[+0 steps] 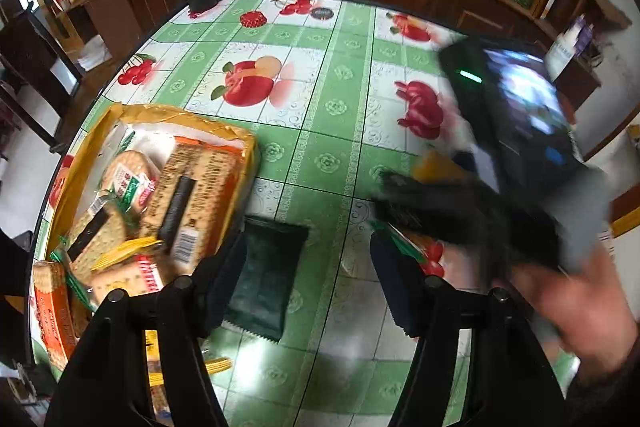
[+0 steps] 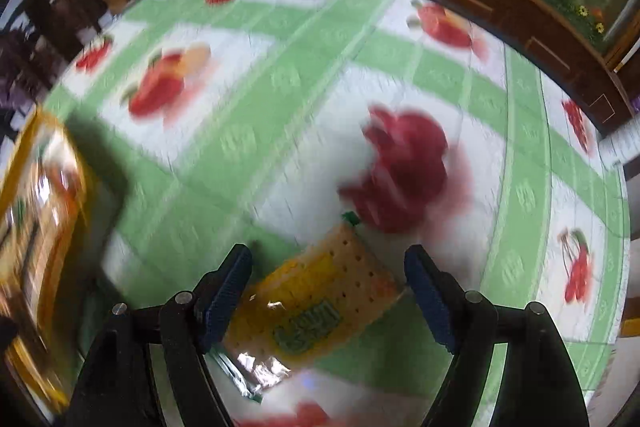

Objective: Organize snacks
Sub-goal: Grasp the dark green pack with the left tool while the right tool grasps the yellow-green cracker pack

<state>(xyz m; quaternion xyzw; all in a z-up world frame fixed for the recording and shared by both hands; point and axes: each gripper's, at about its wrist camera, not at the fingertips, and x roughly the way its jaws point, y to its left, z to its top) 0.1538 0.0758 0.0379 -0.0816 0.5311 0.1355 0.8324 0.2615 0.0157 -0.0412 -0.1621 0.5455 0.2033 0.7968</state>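
Snacks are mostly gathered in a yellow box (image 1: 80, 163) at the counter's left edge. Two packets remain outside: a dark packet (image 1: 264, 279) between the left gripper's (image 1: 308, 279) parted fingers, a yellow cracker packet (image 2: 320, 303) between the right gripper's (image 2: 328, 295) wide fingers, neither gripped.

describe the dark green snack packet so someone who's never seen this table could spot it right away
On the table with the green-and-white fruit-print cloth, find the yellow cardboard box full of biscuit packs at the left. Just right of the box's near corner, the dark green packet lies flat on the cloth, between the fingers of the left hand-held gripper. It is the only plain, dark wrapper; the boxed packs are tan, orange and red.
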